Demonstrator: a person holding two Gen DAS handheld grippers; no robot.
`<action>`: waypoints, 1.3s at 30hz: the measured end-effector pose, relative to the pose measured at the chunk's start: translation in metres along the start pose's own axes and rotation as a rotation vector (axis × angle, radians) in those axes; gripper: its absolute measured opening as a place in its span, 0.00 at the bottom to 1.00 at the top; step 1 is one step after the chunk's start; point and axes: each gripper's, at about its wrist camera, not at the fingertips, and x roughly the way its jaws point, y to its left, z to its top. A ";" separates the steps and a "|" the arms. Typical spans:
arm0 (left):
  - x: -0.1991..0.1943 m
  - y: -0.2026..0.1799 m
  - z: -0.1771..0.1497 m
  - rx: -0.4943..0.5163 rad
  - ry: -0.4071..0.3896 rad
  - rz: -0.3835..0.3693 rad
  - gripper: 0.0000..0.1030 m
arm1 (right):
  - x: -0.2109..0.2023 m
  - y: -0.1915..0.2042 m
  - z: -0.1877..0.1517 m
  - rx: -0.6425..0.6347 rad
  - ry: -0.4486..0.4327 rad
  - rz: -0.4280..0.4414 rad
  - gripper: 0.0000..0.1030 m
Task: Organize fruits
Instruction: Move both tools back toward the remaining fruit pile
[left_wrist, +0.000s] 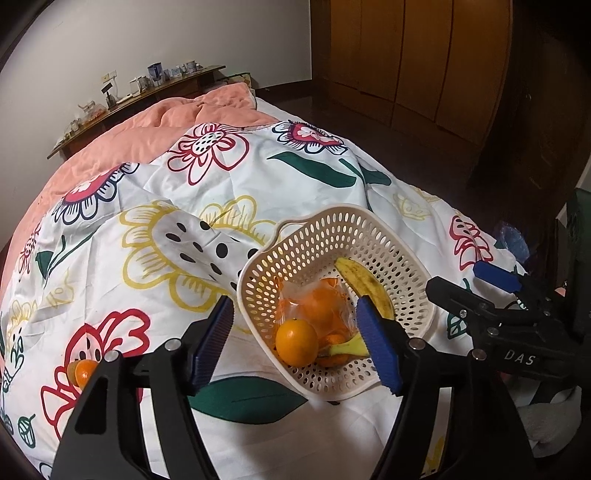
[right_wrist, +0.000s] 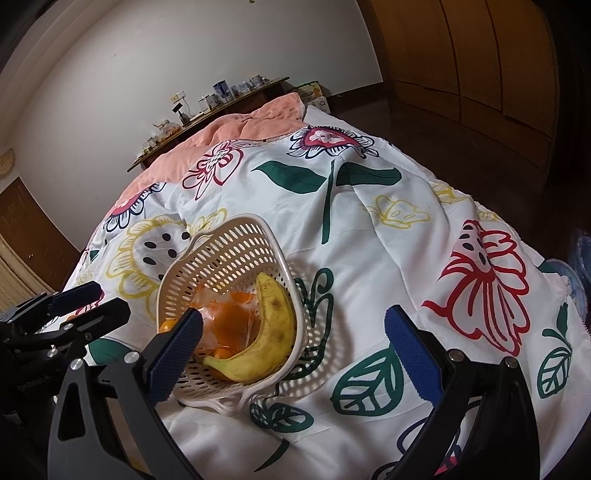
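Left wrist view
- Left gripper: jaws spread wide and holding nothing, hanging above the near part of the basket.
- Basket: cream perforated plastic, resting on the floral quilt that covers the bed.
- Orange: loose, at the near end inside the basket.
- Bag of oranges: clear plastic, lying in the basket behind the loose orange.
- Banana: yellow with brown spots, along the basket's right side, its stem end curving toward the orange.
- Small orange: outside the basket on the quilt, well apart from it at the far left, partly hidden by the gripper frame.
- Right gripper: enters from the right beside the basket, its jaws apart and empty.
- Pink blanket: bunched at the far end of the bed.
- Shelf: wooden, against the wall, with small items too small to tell.

Right wrist view
- Right gripper: jaws wide apart, nothing between them, one finger over the basket and the other over the quilt.
- Banana: curled against the basket's right wall.
- Bag of oranges: left of the banana inside the basket.
- Left gripper: at the left edge, just beside the basket, jaws parted.
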 end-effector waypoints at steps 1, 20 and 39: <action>-0.002 0.001 0.000 -0.004 -0.003 -0.001 0.70 | 0.000 0.001 0.000 -0.003 0.000 -0.001 0.95; -0.055 0.044 -0.014 -0.106 -0.116 0.108 0.93 | -0.016 0.026 -0.001 -0.028 -0.032 0.017 0.95; -0.150 0.151 -0.066 -0.292 -0.244 0.239 0.97 | -0.047 0.112 -0.014 -0.174 0.000 0.190 0.95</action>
